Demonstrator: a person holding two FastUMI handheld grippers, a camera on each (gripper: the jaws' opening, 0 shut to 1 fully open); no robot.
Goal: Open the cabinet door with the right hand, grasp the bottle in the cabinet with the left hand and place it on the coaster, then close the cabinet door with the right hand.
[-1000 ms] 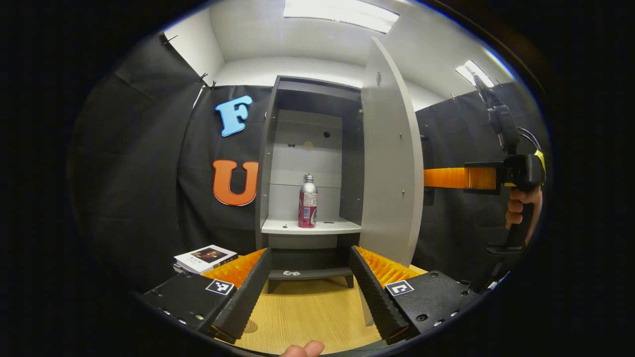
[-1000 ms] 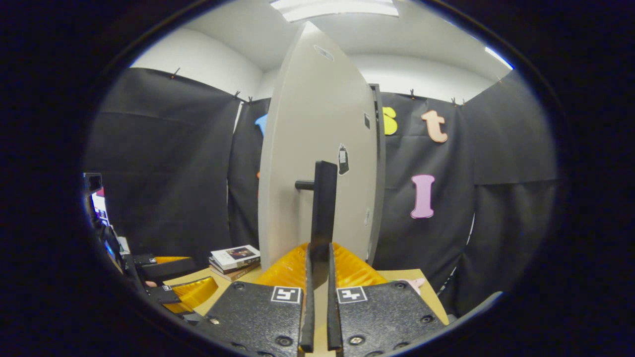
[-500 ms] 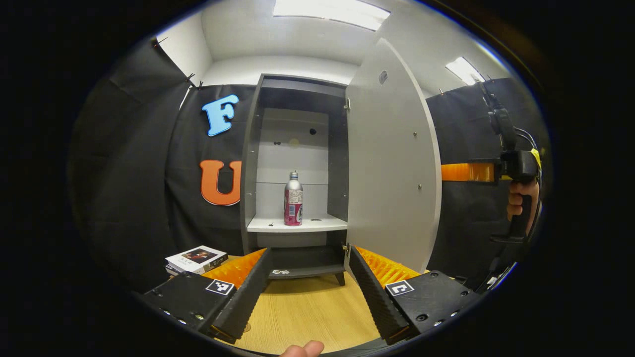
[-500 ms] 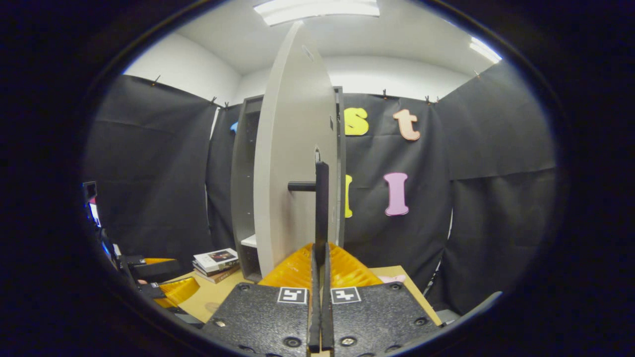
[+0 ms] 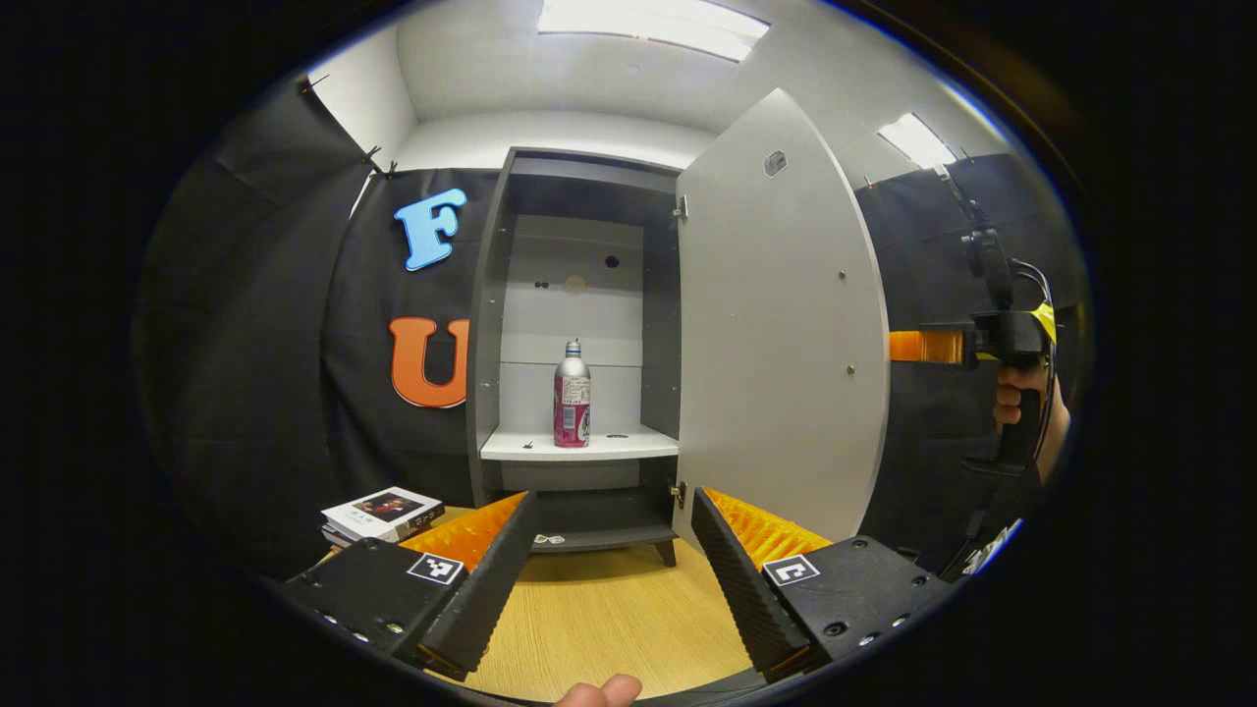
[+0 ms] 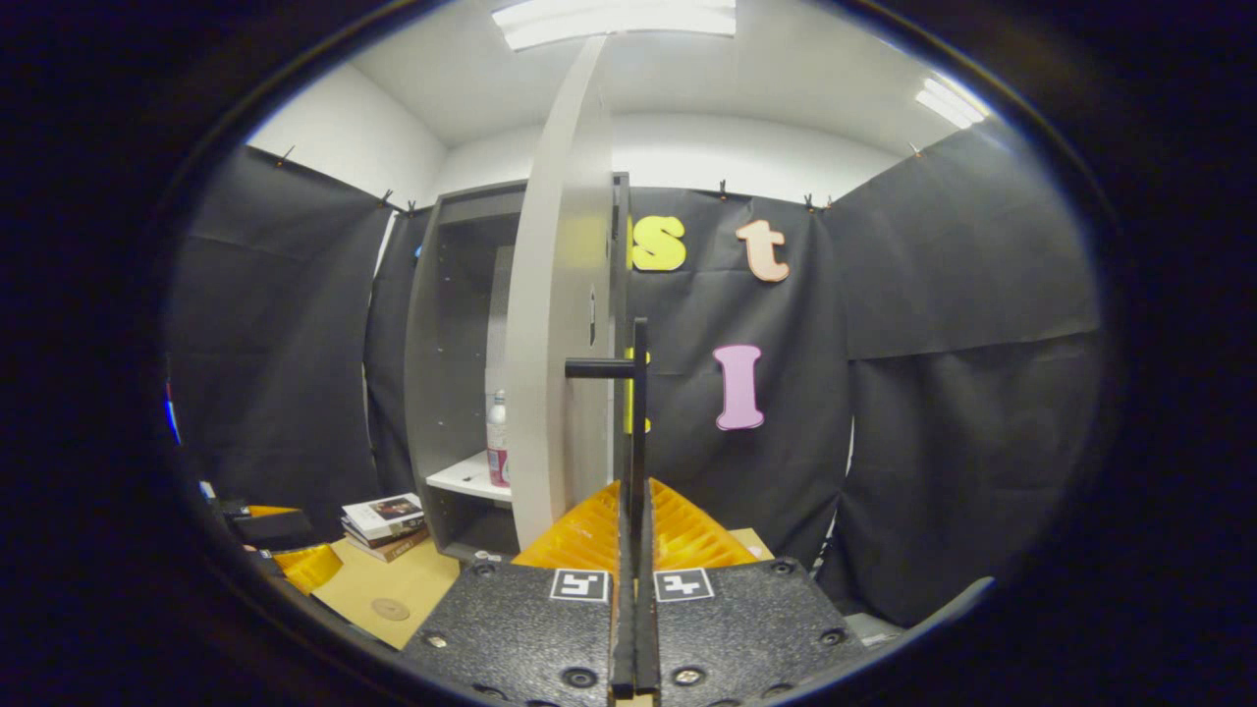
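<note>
I am holding my left gripper (image 5: 604, 579) with fingers apart, aiming straight ahead at the upright bottle (image 5: 572, 395) standing mid-shelf in the cabinet (image 5: 491, 295) (well apart yet), while my right gripper (image 6: 633, 589) is clamping the door handle (image 6: 636, 412).

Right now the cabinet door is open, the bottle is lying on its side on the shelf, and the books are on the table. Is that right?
Not quite. The bottle is standing upright on the shelf, not lying on its side; the left gripper view shows this. The rest holds: the cabinet door is open, and the books are on the table.
</note>
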